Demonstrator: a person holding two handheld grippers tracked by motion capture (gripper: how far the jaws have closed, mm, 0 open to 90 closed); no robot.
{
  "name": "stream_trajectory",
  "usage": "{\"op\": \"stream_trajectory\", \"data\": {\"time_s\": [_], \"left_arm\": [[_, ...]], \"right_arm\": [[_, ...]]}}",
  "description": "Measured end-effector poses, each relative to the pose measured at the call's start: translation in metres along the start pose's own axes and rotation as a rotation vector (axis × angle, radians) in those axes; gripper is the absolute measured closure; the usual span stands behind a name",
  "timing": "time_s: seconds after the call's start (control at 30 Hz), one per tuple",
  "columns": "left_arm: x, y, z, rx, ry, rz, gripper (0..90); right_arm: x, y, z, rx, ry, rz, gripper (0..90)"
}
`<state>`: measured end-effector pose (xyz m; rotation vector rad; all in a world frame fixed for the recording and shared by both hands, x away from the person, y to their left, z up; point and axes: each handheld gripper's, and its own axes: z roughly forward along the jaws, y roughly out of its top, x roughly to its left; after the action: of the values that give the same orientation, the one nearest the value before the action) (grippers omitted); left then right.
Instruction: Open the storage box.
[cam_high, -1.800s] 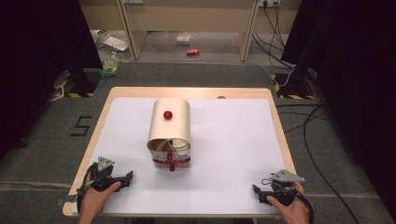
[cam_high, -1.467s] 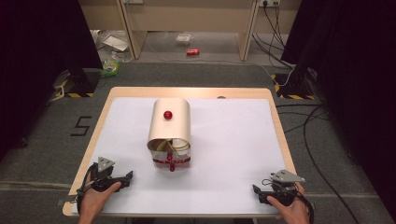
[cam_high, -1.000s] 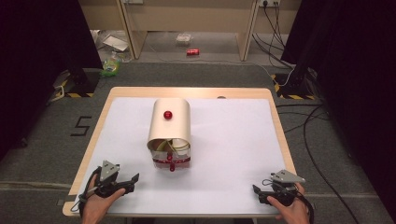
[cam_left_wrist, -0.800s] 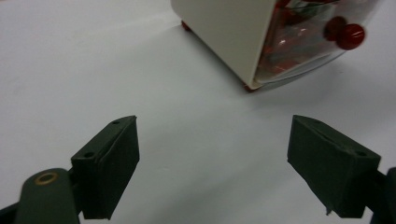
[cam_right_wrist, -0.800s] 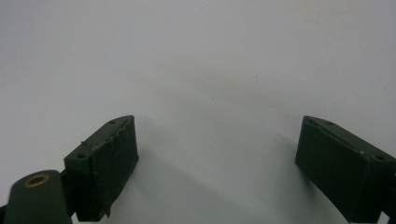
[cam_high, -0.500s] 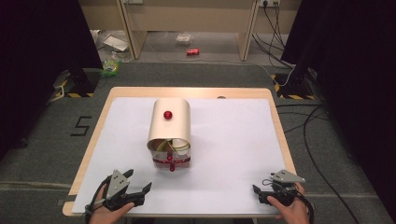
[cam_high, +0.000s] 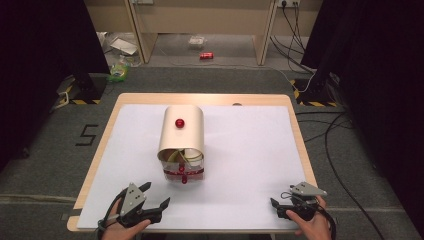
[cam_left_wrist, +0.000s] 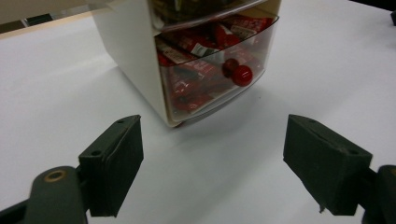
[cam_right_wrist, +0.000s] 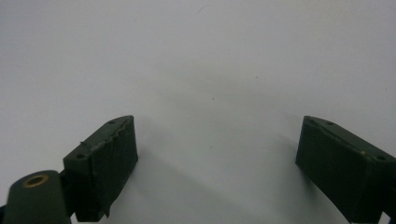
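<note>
Your left tool (cam_high: 150, 198) sits at the table's (cam_high: 250, 150) near left edge, jaws spread wide and empty. Ahead of it and slightly to its right stands the cream, round-topped small drawer cabinet (cam_high: 182, 135) at the table's middle, its long axis running away from you. The clear lower drawer (cam_left_wrist: 219, 70), packed with red sachets, faces you; its red ball knob (cam_left_wrist: 242, 74) lies between the jaw lines in the left gripper view. Your left tool is the nearer one. Your right tool (cam_high: 280, 205) rests well apart at the near right, jaws likewise wide apart over bare white surface.
</note>
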<state>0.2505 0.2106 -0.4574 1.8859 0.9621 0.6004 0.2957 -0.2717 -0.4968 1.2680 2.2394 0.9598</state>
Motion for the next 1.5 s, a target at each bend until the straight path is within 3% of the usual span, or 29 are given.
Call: {"op": "stream_trajectory", "data": {"time_s": [0.23, 0.27, 0.37, 0.9, 1.1, 1.23, 1.5], "left_arm": [[-0.01, 0.005, 0.006, -0.004, -0.023, 0.04, 19.7], [-0.013, 0.008, 0.008, -0.01, -0.015, 0.069, 19.6], [-0.019, 0.014, 0.012, -0.014, -0.021, 0.101, 19.6], [-0.026, 0.025, 0.033, -0.019, -0.063, 0.156, 18.8], [-0.029, 0.028, 0.038, -0.013, -0.051, 0.221, 18.3], [-0.029, 0.029, 0.04, -0.026, -0.059, 0.227, 18.0], [-0.032, 0.03, 0.048, -0.02, -0.035, 0.306, 18.2]], "right_arm": [[0.0, 0.0, 0.0, -0.003, -0.001, -0.004, 12.6], [0.0, 0.0, 0.0, -0.001, 0.0, 0.001, 12.5], [0.0, 0.0, 0.0, -0.004, 0.001, -0.004, 12.5], [0.001, 0.0, 0.002, -0.007, 0.001, 0.0, 9.8], [0.002, 0.0, 0.002, -0.003, 0.004, 0.006, 8.2], [0.001, 0.0, 0.003, -0.006, 0.004, -0.002, 7.3], [0.003, 0.0, 0.004, -0.002, 0.008, -0.002, 4.8]]}}
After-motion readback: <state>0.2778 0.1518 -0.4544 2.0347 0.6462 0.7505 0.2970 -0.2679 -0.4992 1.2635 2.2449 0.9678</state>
